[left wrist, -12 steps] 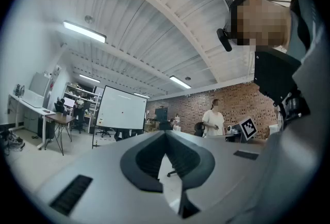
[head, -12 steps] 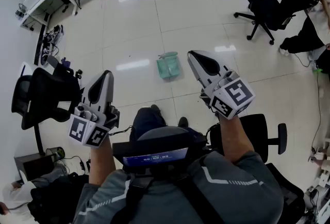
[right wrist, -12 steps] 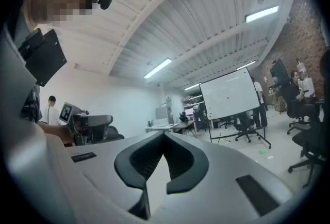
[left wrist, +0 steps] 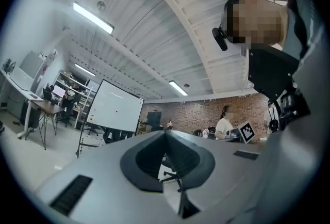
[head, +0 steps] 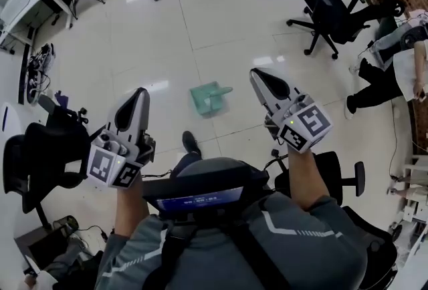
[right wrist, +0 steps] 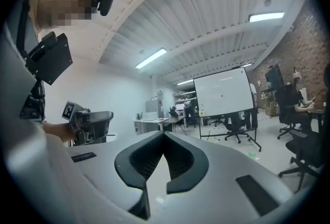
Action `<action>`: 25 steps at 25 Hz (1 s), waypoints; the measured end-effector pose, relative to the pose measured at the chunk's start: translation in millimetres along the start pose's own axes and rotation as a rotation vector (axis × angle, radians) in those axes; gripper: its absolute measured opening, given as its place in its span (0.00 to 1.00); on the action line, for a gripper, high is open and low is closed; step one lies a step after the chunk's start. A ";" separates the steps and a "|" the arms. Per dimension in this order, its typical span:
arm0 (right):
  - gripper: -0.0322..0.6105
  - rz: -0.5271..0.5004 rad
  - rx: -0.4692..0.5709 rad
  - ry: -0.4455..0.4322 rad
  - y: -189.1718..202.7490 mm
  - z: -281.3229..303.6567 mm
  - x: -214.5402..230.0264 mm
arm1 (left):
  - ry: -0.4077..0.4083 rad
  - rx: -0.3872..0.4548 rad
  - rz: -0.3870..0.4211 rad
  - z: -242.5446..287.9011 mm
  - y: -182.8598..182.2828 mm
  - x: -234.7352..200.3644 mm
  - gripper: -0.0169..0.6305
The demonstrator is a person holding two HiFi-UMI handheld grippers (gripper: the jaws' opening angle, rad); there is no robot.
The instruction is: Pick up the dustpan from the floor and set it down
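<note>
One dustpan (head: 210, 97), green, and only one. It lay flat on the pale floor tiles (head: 167, 28), handle turned toward the person's right. Two claws were up: the left gripper (head: 140, 93) and the right gripper (head: 259, 75), each with its marker cube at the wrist end. Both were held roughly level in front of the seated person.

In the head view the dustpan sat ahead of them, between the two tips and nearer the right one, touched by neither. On the left gripper the jaws met tip to tip, closed right up with nothing between them. The right gripper was the same: pads together at the point, gripping nothing.

I counted at least three black office chairs: one at the person's left (head: 40, 148), one behind the right elbow (head: 341, 172), and one across the room (head: 328, 11). One whiteboard (right wrist: 224, 95) stood on a rolling frame. One dark shoe (head: 190, 143) poked out below the dustpan. Whether anything lay in the pan, I couldn't tell.
</note>
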State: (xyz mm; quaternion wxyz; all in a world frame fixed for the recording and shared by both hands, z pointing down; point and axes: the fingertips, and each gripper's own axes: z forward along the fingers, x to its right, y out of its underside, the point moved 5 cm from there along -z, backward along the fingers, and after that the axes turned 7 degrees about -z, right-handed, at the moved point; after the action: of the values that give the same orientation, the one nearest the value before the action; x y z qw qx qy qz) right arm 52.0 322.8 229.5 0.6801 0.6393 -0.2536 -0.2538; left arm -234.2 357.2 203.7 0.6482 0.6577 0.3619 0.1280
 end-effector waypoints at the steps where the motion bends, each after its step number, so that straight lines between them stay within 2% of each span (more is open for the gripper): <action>1: 0.09 -0.002 -0.012 0.016 -2.2 21.7 2.6 | 0.015 -0.001 -0.008 4.6 -7.8 -24.0 0.07; 6: 0.09 -0.035 -0.036 0.106 -16.6 95.9 20.1 | 0.095 -0.041 -0.034 37.3 -33.6 -109.4 0.07; 11: 0.09 -0.051 -0.036 0.093 -18.2 137.5 35.1 | 0.117 -0.057 -0.006 65.3 -34.3 -144.3 0.07; 14: 0.09 -0.054 -0.033 0.064 -12.7 145.2 46.7 | 0.109 -0.061 -0.007 81.7 -25.5 -146.3 0.07; 18: 0.09 -0.085 -0.034 -0.030 -2.9 154.1 68.6 | 0.047 -0.057 0.000 98.7 -9.0 -141.1 0.07; 25: 0.09 -0.111 -0.020 -0.168 -23.1 136.2 119.7 | -0.054 -0.043 0.004 141.1 2.5 -91.1 0.07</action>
State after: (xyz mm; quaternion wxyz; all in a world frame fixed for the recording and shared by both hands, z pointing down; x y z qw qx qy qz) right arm 49.2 140.6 216.2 0.6476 0.6222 -0.2713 -0.3462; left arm -207.8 191.8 215.5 0.6715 0.6475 0.3401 0.1191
